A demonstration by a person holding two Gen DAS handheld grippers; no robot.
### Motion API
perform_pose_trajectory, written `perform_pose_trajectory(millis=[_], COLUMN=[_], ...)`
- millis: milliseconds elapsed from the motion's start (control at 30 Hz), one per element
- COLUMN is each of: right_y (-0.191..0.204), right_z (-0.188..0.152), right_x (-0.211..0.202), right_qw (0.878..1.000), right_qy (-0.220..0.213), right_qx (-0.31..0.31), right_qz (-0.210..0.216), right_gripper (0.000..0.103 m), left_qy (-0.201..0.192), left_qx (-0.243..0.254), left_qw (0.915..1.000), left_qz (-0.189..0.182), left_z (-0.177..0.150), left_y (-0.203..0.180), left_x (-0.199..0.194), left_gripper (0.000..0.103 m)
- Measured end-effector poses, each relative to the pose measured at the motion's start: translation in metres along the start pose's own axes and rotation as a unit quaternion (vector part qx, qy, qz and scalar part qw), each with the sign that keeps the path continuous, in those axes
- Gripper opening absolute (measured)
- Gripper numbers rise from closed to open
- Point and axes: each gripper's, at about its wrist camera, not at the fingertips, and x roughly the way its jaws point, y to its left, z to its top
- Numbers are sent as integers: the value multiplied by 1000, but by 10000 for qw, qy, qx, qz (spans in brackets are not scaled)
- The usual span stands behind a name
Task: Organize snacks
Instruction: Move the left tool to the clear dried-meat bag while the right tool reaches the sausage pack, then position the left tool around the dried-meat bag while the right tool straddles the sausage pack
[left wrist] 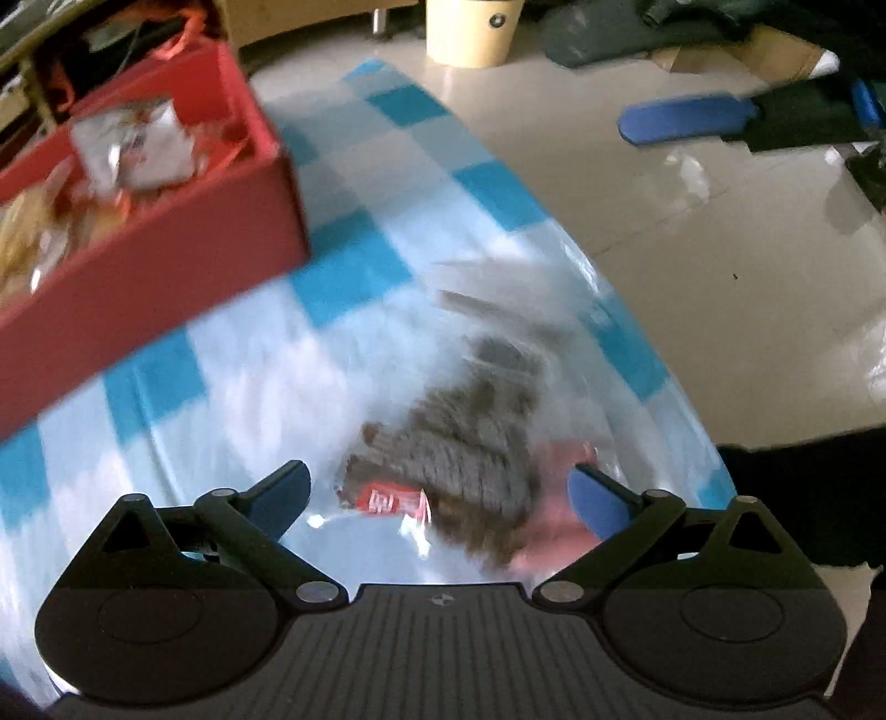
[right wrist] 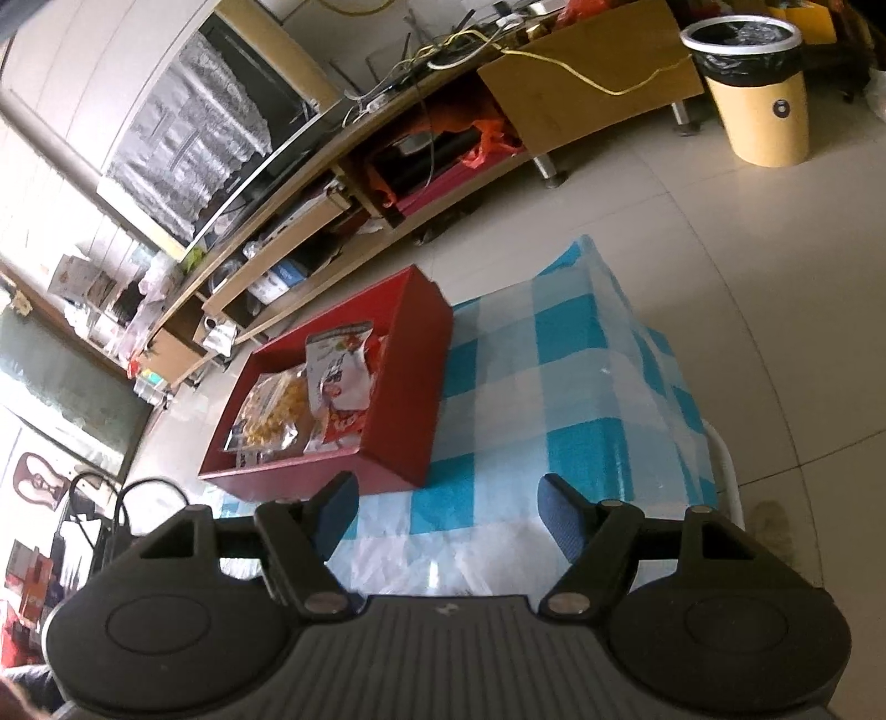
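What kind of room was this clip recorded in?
Most likely a home living room. A long low wooden cabinet cluttered with cables runs along the wall with a cloth-draped screen on it, and a lined waste bin stands on the tiled floor.

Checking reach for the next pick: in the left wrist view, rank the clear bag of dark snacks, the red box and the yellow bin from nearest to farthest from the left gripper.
1. Clear bag of dark snacks: just ahead of the left gripper, on the checked cloth.
2. Red box: upper left, on the table.
3. Yellow bin: top centre, on the floor beyond.
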Motion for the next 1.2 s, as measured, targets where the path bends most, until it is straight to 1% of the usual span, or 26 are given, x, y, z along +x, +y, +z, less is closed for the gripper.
perform_pose_trajectory(millis=[67,100,167,200,233,267,333,367,400,433,500,567,633,700,733,900,967,1000,1033,1100,1200], right_y=[3,4,5,5,6,6,7,8,9,9,9,9,9,11,13,23,26,28,29,32,35], right_z=[-1,-2,-2,-2,-2,-2,-1,-1,0,0,0,0,0,-1,-1,-7,-10,-11,-12,-15,-16], right_x=[2,2,2,1,1,1,2,2,2,2,2,1,2,3,5,18,23,26,28,32,34], right_qw=[10000,10000,10000,10000,9999,9999,9999,9999,9999,9999,9999,9999,9998,9997,9997,9987,9982,9979,9977,9972,9967], right_qy=[37,42,42,31,23,20,37,34,31,29,34,29,37,50,70,241,322,371,402,459,500], right_qx=[-47,-56,-61,-64,-72,-73,-82,-92,-98,-99,-108,-117,-128,-170,-211,-445,-511,-536,-545,-591,-645], right_qz=[23,26,55,63,78,94,101,100,106,116,116,124,130,139,136,15,-7,-16,-24,-38,-17], right_gripper=[71,72,76,76,76,76,76,76,76,76,76,76,76,76,76,76,76,76,76,76,76], left_qy=[130,126,-35,-135,-193,-191,-59,35,113,173,146,97,25,-12,-40,-179,-225,-188,-124,-24,1], left_qx=[165,355,642,708,689,593,310,257,308,406,424,299,122,-90,-170,-562,-659,-687,-716,-867,-794], left_qw=[9998,9992,9973,9964,9964,9974,9994,9997,9995,9990,9989,9995,9999,10000,9998,9982,9975,9974,9973,9960,9966], left_qz=[0,95,349,448,445,365,105,9,15,120,93,67,36,-31,9,79,107,122,147,217,211], left_z=[-7,-10,-9,-4,1,8,21,28,31,28,29,29,26,20,16,-9,-19,-23,-26,-30,-32], left_y=[-5,-10,-18,-19,-19,-17,-13,-13,-16,-22,-25,-22,-14,-4,0,16,20,21,22,27,30], left_x=[-2,-5,-11,-15,-16,-15,-7,0,7,13,21,18,10,0,-5,-28,-36,-37,-37,-30,-26], left_gripper=[100,100,100,101,103,103,103,103,103,103,103,100,87,82,79,73,74,79,88,90,97])
